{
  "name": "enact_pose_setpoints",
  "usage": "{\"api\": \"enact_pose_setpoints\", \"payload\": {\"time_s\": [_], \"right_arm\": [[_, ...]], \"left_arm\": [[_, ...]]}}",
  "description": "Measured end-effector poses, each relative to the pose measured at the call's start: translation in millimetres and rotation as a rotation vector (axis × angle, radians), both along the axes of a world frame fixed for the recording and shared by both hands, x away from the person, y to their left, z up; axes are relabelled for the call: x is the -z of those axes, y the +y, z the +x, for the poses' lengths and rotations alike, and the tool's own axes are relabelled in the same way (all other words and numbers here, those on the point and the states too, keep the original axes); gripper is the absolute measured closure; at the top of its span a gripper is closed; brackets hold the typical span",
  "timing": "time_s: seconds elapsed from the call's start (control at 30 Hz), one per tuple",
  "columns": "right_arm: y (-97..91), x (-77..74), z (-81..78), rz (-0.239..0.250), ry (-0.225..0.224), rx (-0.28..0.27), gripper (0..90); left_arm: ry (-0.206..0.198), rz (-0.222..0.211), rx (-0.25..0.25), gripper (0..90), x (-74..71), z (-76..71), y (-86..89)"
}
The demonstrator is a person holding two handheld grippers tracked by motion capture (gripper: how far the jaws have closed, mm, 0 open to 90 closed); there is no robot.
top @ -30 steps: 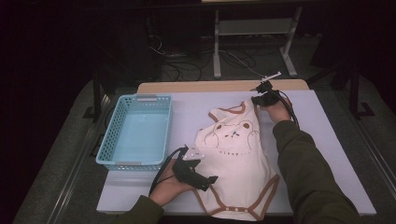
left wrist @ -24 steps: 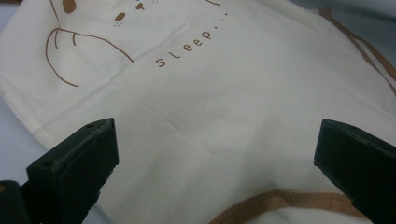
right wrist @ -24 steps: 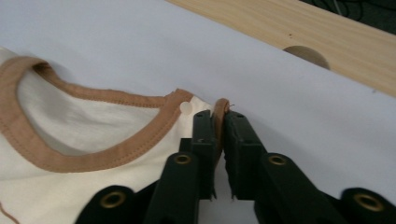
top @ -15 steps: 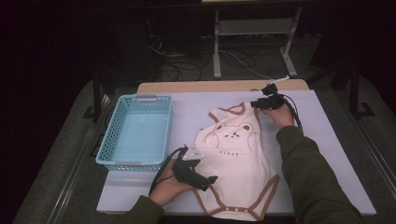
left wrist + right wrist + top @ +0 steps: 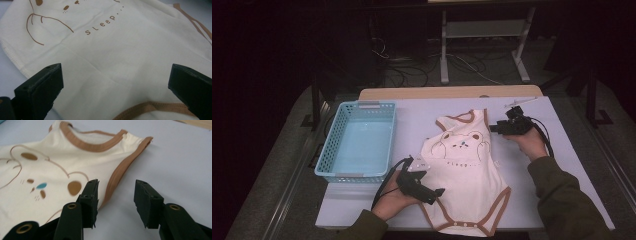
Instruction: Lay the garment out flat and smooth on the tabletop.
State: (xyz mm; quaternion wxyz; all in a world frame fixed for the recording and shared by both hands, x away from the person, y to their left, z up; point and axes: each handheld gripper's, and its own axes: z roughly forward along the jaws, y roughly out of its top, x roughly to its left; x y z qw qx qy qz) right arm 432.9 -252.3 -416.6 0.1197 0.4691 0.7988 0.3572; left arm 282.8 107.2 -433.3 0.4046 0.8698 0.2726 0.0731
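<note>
One bodysuit (image 5: 464, 177) | soft, light, floppy (wrinkles easily) | best pinched at brown trim | left gripper (image 5: 432, 192) spread wide, right gripper (image 5: 116, 202) just opening, both empty

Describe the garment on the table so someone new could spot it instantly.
On the pale lavender table, right of the light blue plastic basket, a cream baby bodysuit lies flat between the left gripper and the right gripper. Brown trim, a bear drawing and the word "sleep..." mark it out; it is the table's one piece of cloth.
</note>
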Motion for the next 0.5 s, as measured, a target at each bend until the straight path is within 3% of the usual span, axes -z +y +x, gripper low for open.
{"api": "enact_pose_setpoints", "payload": {"time_s": [0.2,0.5], "right_arm": [[-3.7,-1.5,-23.4,-0.011,0.004,-0.032,52.9],[-5.6,8.0,-48.4,-0.029,0.039,-0.073,53.2]], "left_arm": [[0.001,-0.004,-0.004,0.0,0.6,-0.2,-0.2],[0.003,-0.003,-0.008,0.0,0.6,-0.4,0.3]]}}
